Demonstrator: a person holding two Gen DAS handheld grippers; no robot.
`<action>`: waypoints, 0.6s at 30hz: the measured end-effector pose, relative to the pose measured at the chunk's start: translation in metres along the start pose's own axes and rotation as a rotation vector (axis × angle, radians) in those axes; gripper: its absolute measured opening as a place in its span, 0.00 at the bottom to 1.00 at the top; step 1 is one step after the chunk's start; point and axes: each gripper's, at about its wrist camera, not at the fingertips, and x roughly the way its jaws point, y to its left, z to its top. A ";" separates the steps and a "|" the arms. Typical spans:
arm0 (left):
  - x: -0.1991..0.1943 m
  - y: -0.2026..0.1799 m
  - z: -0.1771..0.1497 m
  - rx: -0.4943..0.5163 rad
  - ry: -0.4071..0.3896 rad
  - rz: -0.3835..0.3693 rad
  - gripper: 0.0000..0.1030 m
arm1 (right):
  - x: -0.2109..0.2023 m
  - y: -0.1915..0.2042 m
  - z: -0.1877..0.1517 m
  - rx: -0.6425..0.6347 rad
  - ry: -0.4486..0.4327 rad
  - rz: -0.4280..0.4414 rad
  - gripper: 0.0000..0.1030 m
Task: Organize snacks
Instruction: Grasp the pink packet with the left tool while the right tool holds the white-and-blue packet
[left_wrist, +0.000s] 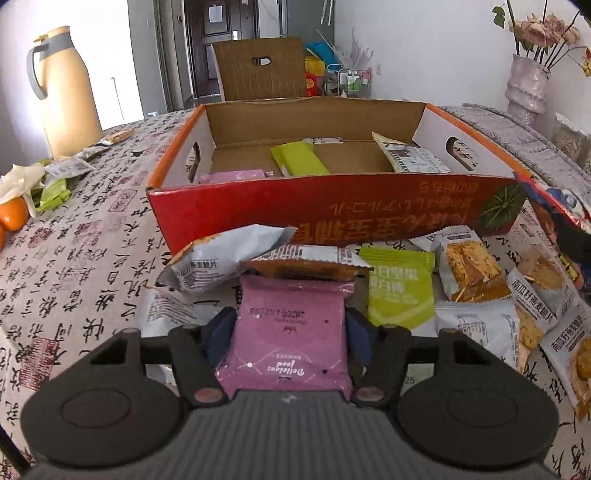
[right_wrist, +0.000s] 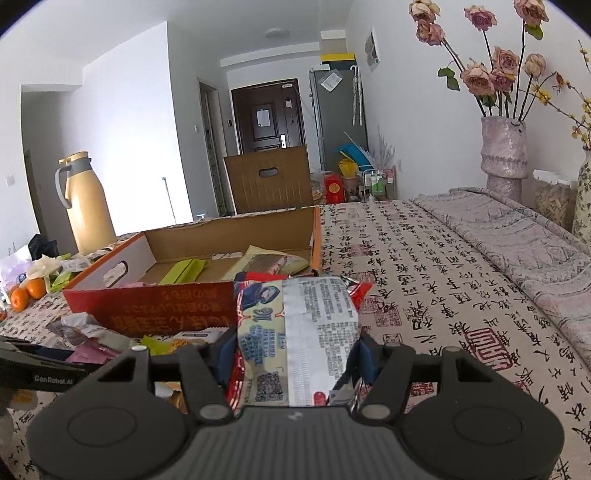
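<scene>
Where the left wrist view looks down its fingers, the left gripper (left_wrist: 288, 332) has a pink packet (left_wrist: 288, 343) lying lengthwise between its jaws, both blue pads against its sides; it sits on the pile of loose snacks just before the red box (left_wrist: 332, 206). Such a packet looks light, soft and crinkly, probably slippery, so its flat middle seems the best hold. From the right wrist view, the right gripper (right_wrist: 295, 350) clamps a puffy foil bag (right_wrist: 295, 332) by its sides, raised near the box's front corner; it likely crushes easily.
</scene>
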 end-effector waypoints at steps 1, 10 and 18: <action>0.001 0.000 0.001 0.001 0.000 -0.002 0.63 | 0.001 0.000 0.000 0.000 0.002 0.001 0.60; 0.000 -0.001 0.000 0.008 -0.012 0.002 0.60 | -0.001 0.005 0.000 -0.006 0.001 0.003 0.60; -0.015 -0.001 -0.002 0.001 -0.043 0.013 0.61 | -0.009 0.009 0.000 -0.014 -0.007 0.007 0.60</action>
